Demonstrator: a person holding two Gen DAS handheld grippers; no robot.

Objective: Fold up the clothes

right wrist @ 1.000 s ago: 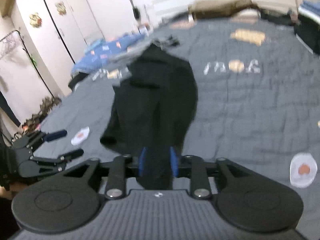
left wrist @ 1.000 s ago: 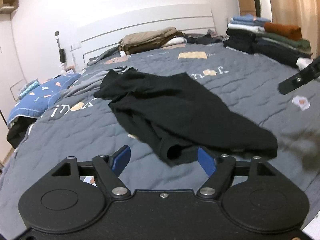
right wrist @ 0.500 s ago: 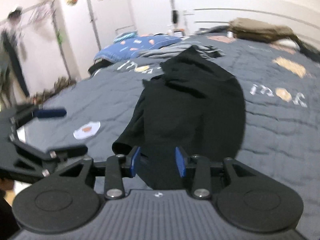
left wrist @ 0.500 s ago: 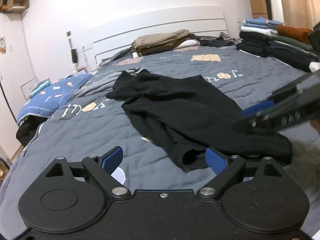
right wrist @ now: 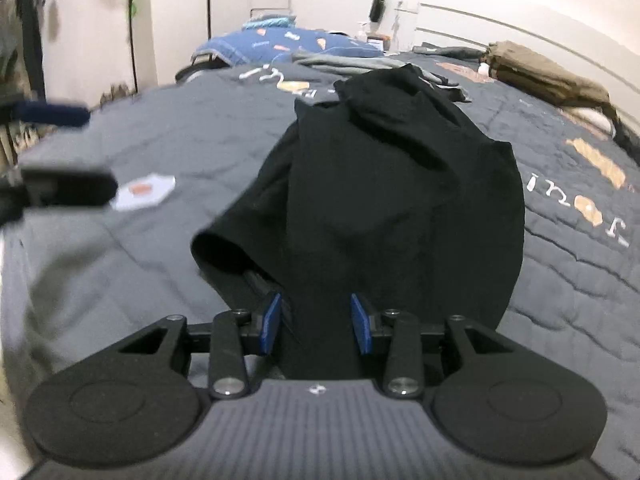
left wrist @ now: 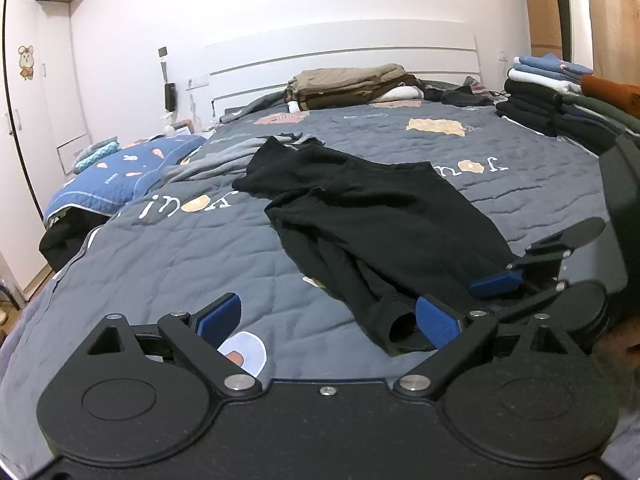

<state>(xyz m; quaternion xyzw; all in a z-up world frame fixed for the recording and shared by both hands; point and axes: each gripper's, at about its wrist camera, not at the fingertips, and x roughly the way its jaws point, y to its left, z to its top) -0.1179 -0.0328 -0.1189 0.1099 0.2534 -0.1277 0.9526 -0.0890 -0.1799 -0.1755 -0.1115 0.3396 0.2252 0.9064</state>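
While spread crumpled on the grey bed (left wrist: 168, 248):
Garment: black garment (left wrist: 372, 216), sleeve opening nearest.
Left claw (left wrist: 328, 320): jaws opening, empty, sleeve beside right pad.
Right claw (right wrist: 316, 324): part-open, hem between pads, grip unclear.

Black garment (left wrist: 384, 216): soft matt knit cloth, crumpled, no sheen.
Bedspread (left wrist: 168, 256): grey quilted cloth, stitched in puckered lines, matt, with printed patches.
Headboard (left wrist: 340, 56): smooth white panels, faint satin finish.
Left tongs (left wrist: 328, 318): matt black plastic arms, bright metal pivot screws, blue pads (left wrist: 434, 322) with a fine dotted grip texture.
Right tongs (right wrist: 316, 324): same black plastic, metal screws, blue pads; ribbed grey plate behind.
Folded clothes stack (left wrist: 560, 108): assorted matt cloth.
Wardrobe (left wrist: 36, 92): smooth white panels.
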